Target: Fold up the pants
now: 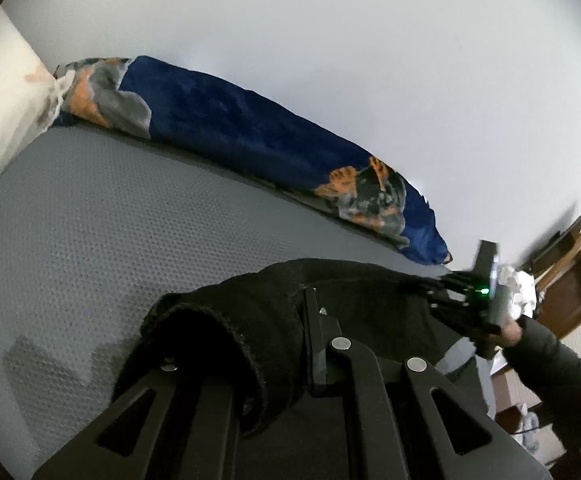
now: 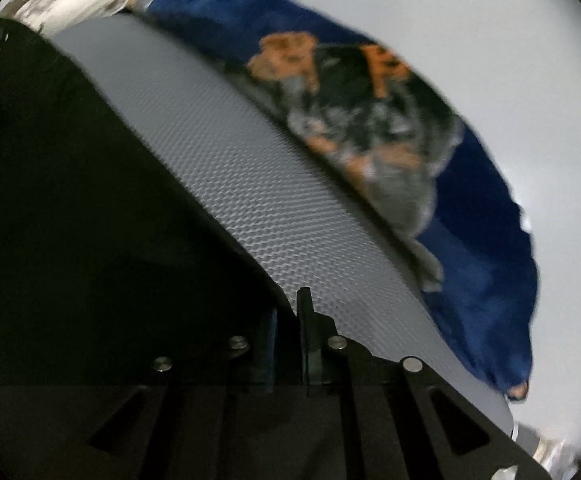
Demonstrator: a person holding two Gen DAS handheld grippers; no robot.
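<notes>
Two grippers, both closed: my left gripper (image 1: 290, 344) pinches the black pants (image 1: 258, 312) at lower centre; my right gripper (image 2: 290, 336) is narrowed at their edge — grip unclear. Step: lifting a fold over the grey mattress (image 1: 90, 208). Next — carry both corners across evenly.

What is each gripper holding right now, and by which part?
The left gripper is shut on the black pants at a folded edge. The right gripper is shut at the pants' edge; its grip cannot be told.

A plain white wall (image 1: 370, 60) fills the upper frame above a grey textured mattress (image 1: 90, 220). A blue patterned blanket (image 1: 230, 128) lies bunched along the wall. Brown wooden furniture (image 1: 578, 280) stands at the right edge.
</notes>
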